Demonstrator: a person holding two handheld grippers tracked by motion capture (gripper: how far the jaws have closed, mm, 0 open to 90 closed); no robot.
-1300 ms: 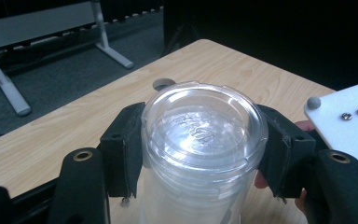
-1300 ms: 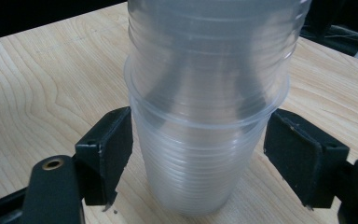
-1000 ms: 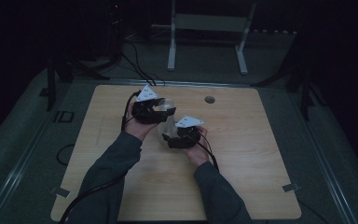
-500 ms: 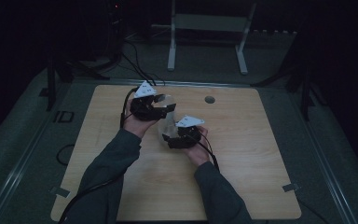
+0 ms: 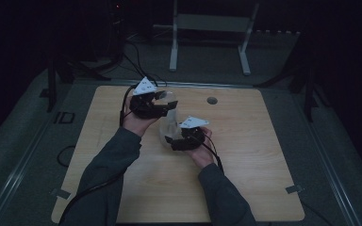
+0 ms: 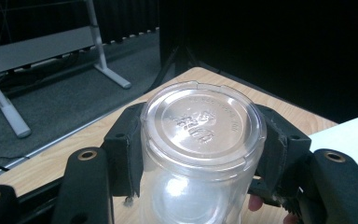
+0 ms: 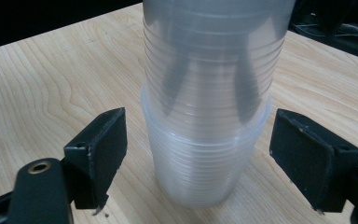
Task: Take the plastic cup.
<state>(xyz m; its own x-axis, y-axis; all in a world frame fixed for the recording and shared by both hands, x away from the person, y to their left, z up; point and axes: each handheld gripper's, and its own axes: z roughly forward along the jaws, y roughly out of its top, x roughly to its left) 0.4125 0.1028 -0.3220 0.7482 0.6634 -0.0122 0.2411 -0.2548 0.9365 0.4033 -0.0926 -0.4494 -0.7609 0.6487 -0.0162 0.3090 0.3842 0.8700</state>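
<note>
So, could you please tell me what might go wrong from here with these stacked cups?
1. The left gripper clamps the top cup near its closed base; squeezing harder could dent the thin clear plastic.
2. The right gripper is open, its jaws apart from the lower cups. If the left one lifts now, the nested stack may come up together instead of separating.
3. The stack stands tall on the table; a sideways pull could tip it.

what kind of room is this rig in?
Probably a lab or recording studio, not a home: a bare wooden table on grey carpet, black surroundings, a metal stand behind, cables on the floor. The left claw grips stacked clear plastic cups; the right claw stands open.
</note>
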